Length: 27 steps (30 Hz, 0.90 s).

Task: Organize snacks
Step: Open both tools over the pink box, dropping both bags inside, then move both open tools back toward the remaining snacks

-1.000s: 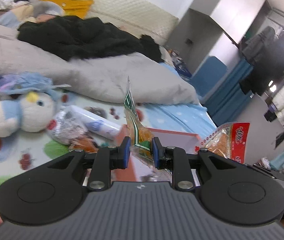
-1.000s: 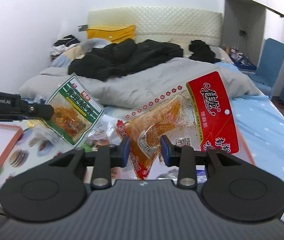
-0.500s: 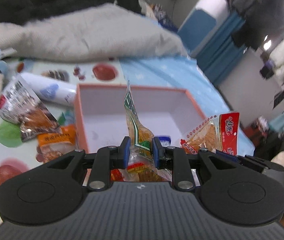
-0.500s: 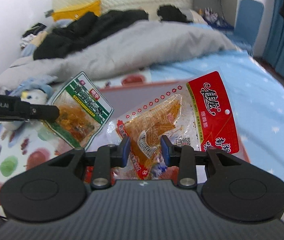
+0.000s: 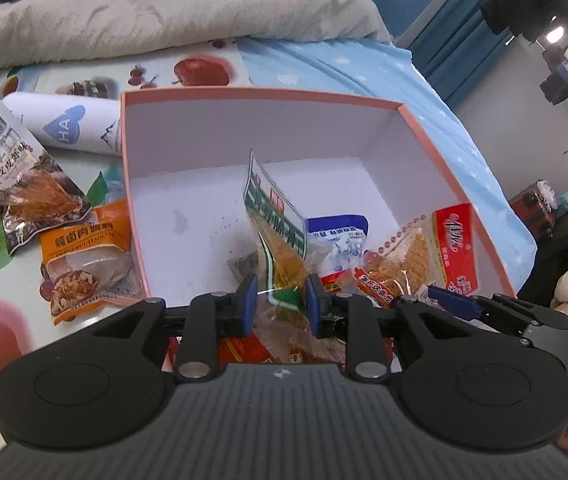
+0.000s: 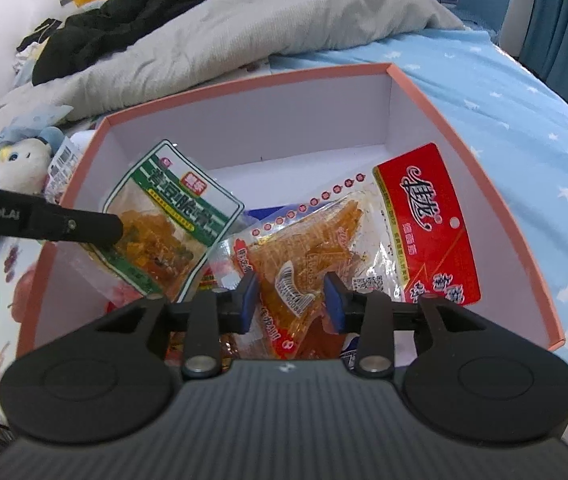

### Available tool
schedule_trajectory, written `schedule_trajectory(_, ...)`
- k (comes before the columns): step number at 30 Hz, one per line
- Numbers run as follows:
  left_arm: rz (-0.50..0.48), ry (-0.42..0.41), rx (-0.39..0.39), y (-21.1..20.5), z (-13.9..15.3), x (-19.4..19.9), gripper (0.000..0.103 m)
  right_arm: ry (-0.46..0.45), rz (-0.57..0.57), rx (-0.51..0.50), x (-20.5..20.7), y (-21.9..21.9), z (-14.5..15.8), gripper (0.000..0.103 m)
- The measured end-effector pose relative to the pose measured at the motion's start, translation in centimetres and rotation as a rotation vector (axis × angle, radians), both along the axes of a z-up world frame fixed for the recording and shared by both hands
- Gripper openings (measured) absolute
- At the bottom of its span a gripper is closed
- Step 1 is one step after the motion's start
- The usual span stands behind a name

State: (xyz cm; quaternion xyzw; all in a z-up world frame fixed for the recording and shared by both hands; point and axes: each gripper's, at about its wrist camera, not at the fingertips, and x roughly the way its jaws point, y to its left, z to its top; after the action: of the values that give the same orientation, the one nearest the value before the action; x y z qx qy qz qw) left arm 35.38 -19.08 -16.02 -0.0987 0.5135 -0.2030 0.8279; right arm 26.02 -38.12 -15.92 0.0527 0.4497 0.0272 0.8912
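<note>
A salmon-rimmed box [image 5: 324,96] with white walls lies on the bed, and both grippers hang over its near end. My left gripper [image 5: 281,306] has its jaws opening; the green-labelled snack packet [image 5: 276,232] stands upright between the pads, which no longer pinch it. My right gripper [image 6: 291,300] is opening too, and the red-topped packet of orange strips [image 6: 364,240] sits loosely between its pads. In the right wrist view the green packet [image 6: 172,220] leans inside the box [image 6: 244,80]. A blue-and-white packet [image 5: 338,240] and red wrappers lie in the box's bottom.
Left of the box lie a silver packet [image 5: 12,188], an orange packet [image 5: 84,256] and a white tube [image 5: 64,128] on a fruit-print sheet. A plush toy [image 6: 24,160] sits further left. A grey duvet [image 5: 164,8] bunches behind the box; a blue sheet [image 6: 504,100] runs along its right.
Both grippers came forward and down from above the bed into the box with their packets. Both pairs of jaws have widened, and the packets now rest among the snacks.
</note>
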Motion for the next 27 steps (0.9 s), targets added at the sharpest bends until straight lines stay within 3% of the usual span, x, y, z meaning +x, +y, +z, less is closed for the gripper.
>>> schedule_trajectory(3,0.013,-0.010,0.018,0.1,0.5,-0.1,0.058,-0.011,0.000,0.007,-0.1,0.0,0.1,0.069)
schedule_trajectory(4,0.013,-0.027,0.020,0.2,0.9,-0.4,0.059,-0.020,0.006,0.000,-0.3,0.1,0.3,0.074)
schedule_trajectory(11,0.016,-0.111,0.023,1.5,4.3,-2.2,0.059,-0.061,-0.008,-0.013,-1.6,0.6,2.0,0.074)
schedule_trajectory(27,0.100,-0.314,-0.027,7.2,13.7,-10.9,0.059,-0.274,0.058,0.026,-7.9,4.6,10.7,0.074)
